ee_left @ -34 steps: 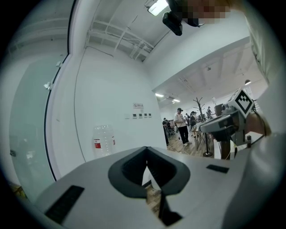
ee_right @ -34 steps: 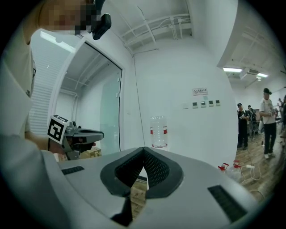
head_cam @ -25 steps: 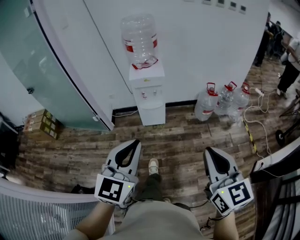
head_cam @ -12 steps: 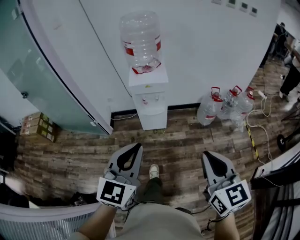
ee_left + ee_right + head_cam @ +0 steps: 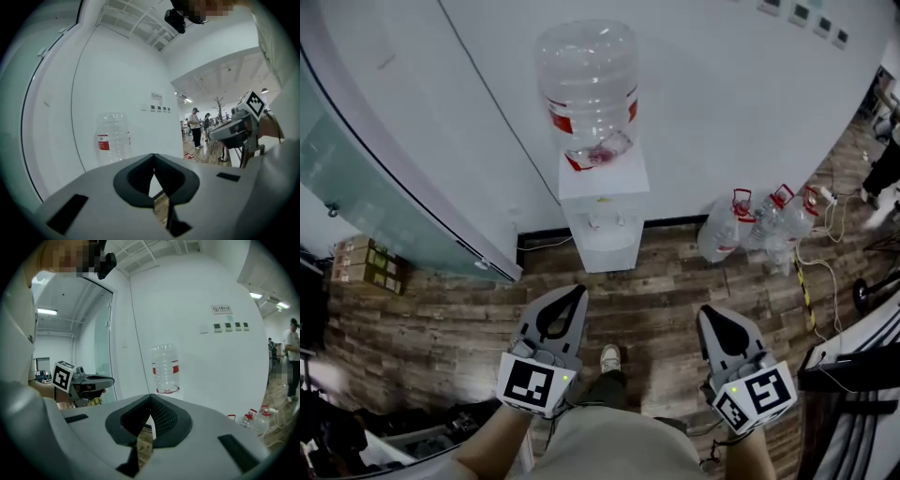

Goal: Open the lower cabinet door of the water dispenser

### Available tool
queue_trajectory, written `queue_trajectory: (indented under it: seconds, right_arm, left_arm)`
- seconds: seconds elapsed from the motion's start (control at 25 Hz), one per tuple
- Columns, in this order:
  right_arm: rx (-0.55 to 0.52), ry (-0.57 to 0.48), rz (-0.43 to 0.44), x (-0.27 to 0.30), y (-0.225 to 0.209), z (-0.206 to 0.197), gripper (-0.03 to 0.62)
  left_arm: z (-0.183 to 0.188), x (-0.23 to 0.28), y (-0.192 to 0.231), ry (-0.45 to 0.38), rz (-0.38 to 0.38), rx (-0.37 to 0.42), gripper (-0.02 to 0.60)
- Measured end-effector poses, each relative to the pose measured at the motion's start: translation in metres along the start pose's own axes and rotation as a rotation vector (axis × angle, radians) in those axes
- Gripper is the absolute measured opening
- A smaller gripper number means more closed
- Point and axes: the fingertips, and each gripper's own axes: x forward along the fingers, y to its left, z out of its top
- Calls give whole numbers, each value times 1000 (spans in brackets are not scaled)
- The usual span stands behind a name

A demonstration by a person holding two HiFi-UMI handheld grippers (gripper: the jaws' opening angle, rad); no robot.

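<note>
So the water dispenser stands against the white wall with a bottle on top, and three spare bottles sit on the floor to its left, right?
Not quite. The head view shows the three spare bottles on the floor to the right of the water dispenser, not its left. The rest holds, with the bottle on top.

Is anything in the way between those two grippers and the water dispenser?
Nothing visible. Only bare floor lies between the left gripper, the right gripper and the dispenser. The spare bottles stand aside by the wall.
</note>
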Motion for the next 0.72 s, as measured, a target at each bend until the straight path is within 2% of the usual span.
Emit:
queue_trajectory:
  seconds: [0.24,0.4,0.72]
  right_arm:
    - [6,-47,35,73,-16,34,5]
    - [14,-53,28,111,-30,43,6]
    - [16,-18,23,146,-57,39,6]
  left_arm:
    - [-7,48,55,26,-20,3,6]
    - [-16,73,84,36,-20,-28,6]
    - [-28,107,105,53,-31,-29,6]
